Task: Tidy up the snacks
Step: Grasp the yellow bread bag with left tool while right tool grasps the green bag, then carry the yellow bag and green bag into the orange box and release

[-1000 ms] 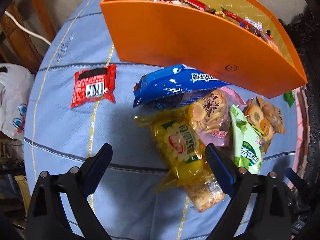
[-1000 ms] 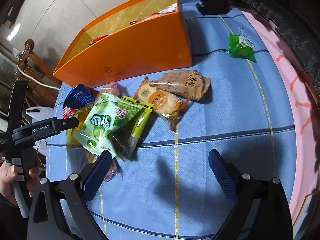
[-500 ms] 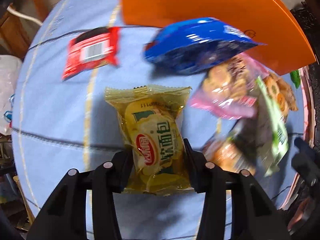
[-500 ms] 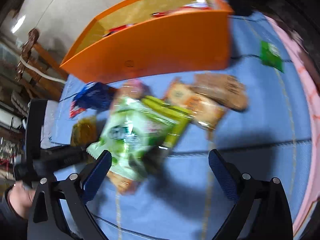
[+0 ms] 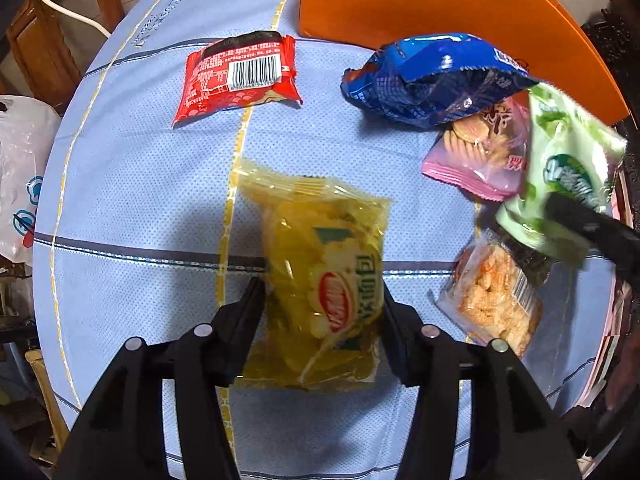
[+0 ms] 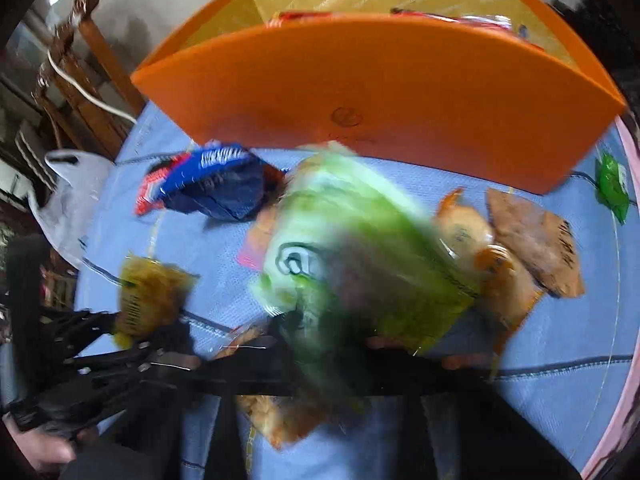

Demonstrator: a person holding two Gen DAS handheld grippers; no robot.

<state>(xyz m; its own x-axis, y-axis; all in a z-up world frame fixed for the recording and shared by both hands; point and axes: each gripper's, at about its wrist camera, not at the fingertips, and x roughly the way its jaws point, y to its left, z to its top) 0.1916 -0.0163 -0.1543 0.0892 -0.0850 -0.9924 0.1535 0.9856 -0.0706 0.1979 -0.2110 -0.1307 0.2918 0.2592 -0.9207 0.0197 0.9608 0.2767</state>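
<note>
My left gripper (image 5: 322, 304) is shut on a yellow snack bag (image 5: 320, 280) and holds it above the blue cloth. My right gripper (image 6: 332, 344) is shut on a light green snack bag (image 6: 352, 248), blurred by motion; that bag also shows in the left wrist view (image 5: 560, 176). The orange box (image 6: 380, 92) stands at the back with several packets inside. A blue bag (image 5: 436, 76), a pink packet (image 5: 480, 152), a red packet (image 5: 236, 76) and a clear cracker packet (image 5: 496, 292) lie on the cloth.
Two brown biscuit packets (image 6: 532, 236) and a small green packet (image 6: 612, 184) lie right of the pile. A white plastic bag (image 5: 20, 176) and wooden furniture (image 5: 36, 36) stand beyond the table's left edge. The blue tablecloth (image 5: 140, 200) covers a round table.
My left gripper closed on the yellow bag and pulled it out of the pile. My right gripper moved in left and closed on the light green bag, which now lifts.
</note>
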